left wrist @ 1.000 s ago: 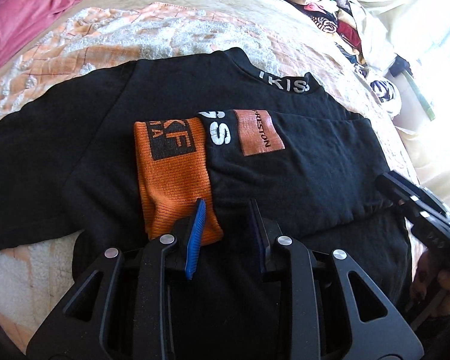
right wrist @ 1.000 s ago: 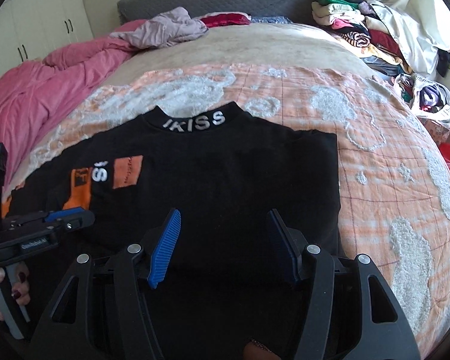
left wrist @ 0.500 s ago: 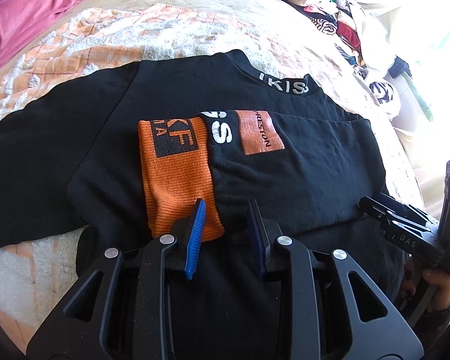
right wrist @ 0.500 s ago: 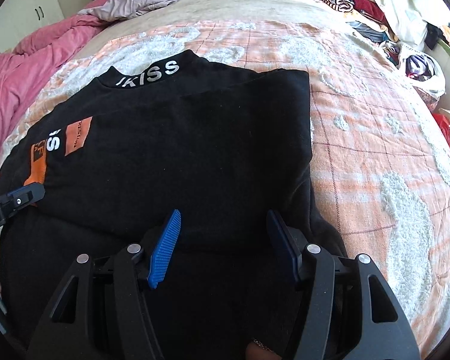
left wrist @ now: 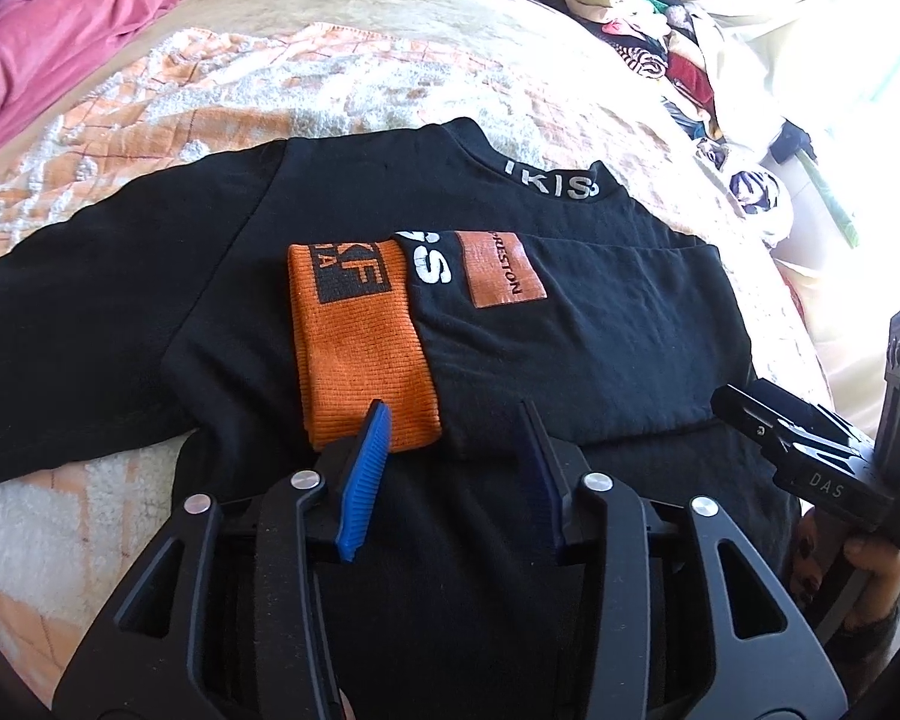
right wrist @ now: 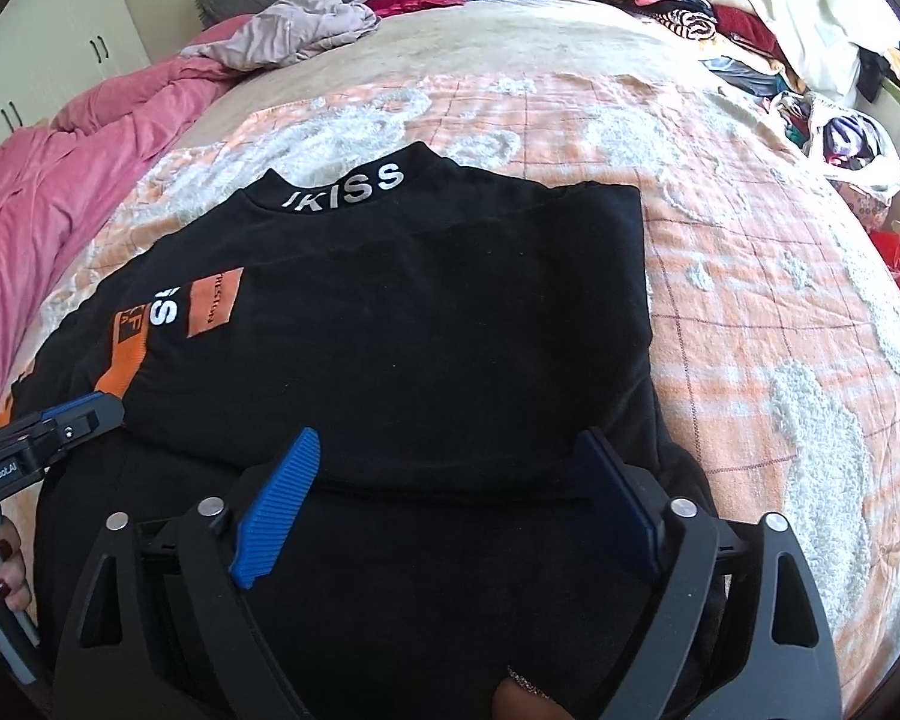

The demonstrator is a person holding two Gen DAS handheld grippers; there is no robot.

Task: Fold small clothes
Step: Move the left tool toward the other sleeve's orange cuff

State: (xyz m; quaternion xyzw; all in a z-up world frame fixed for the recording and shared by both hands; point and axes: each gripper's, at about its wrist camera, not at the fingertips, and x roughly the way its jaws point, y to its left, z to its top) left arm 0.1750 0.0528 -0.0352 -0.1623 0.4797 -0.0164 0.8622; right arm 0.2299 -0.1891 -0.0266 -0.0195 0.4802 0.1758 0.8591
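A black long-sleeved top (left wrist: 270,252) with white collar lettering lies flat on the bed, also seen in the right wrist view (right wrist: 426,324). Its right sleeve is folded across the chest, ending in an orange cuff (left wrist: 360,348). The other sleeve (left wrist: 60,312) lies spread to the left. My left gripper (left wrist: 453,426) is open, hovering just above the cuff's near end and the lower body. My right gripper (right wrist: 450,450) is open and empty above the sleeve's lower edge; it also shows in the left wrist view (left wrist: 810,456) at the right.
A peach and white bedspread (right wrist: 750,276) covers the bed. A pink duvet (right wrist: 42,198) lies bunched at the left. Loose garments (right wrist: 306,24) sit at the headboard, and a clothes pile (right wrist: 738,6) lines the far right edge.
My right gripper first drew nearer the top, then pulled back slightly, staying open. The left gripper stayed nearly still. The top has not moved.
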